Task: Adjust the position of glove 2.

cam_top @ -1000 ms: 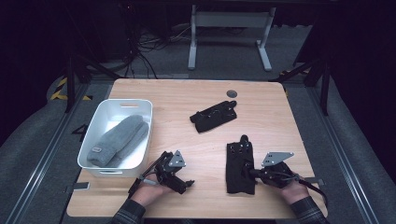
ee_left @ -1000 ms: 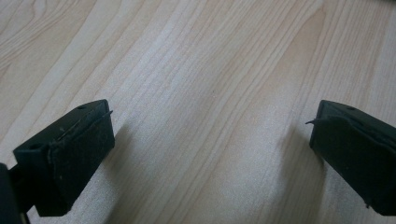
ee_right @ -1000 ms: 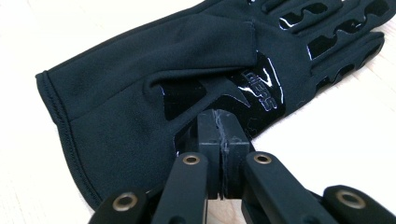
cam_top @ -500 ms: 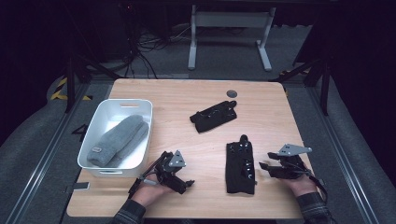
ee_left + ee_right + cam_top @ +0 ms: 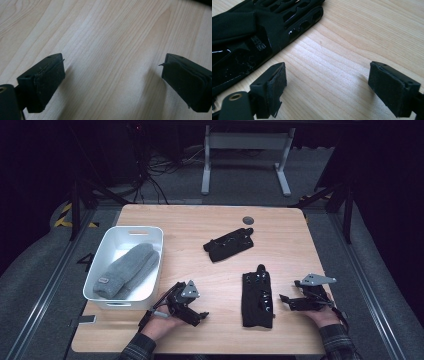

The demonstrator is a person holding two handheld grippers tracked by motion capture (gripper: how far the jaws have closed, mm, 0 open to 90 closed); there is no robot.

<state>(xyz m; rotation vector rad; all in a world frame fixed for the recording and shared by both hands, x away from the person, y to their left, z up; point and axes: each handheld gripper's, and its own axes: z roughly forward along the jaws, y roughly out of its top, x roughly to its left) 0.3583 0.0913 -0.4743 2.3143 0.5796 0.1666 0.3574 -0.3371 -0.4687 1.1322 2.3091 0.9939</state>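
1. Two black fingerless gloves are lying on the light wooden counter: one perforated black glove is sitting flat near the front edge, and a second black glove is lying farther back toward the middle, well apart from the first.
2. The right gripper is resting low over the counter just to the right of the near glove, apart from it; its jaws have just been opening and are now standing wide, with bare wood between them.
3. In the right gripper view, that same glove is lying up and to the left of the left-hand pad, close to it but not between the pads, and its glossy patches and cut-out holes are showing.
4. The left gripper is sitting near the front edge of the counter, held in the person's left hand, just beside the front right corner of the white plastic basket.
5. Its jaws are released and spread wide; in the left gripper view there is plain wood grain between the two black pads.
6. A grey knitted item with a small label is lying inside the basket, diagonally along its length.
7. A small dark round disc is sitting near the far edge of the counter, just behind the farther glove.
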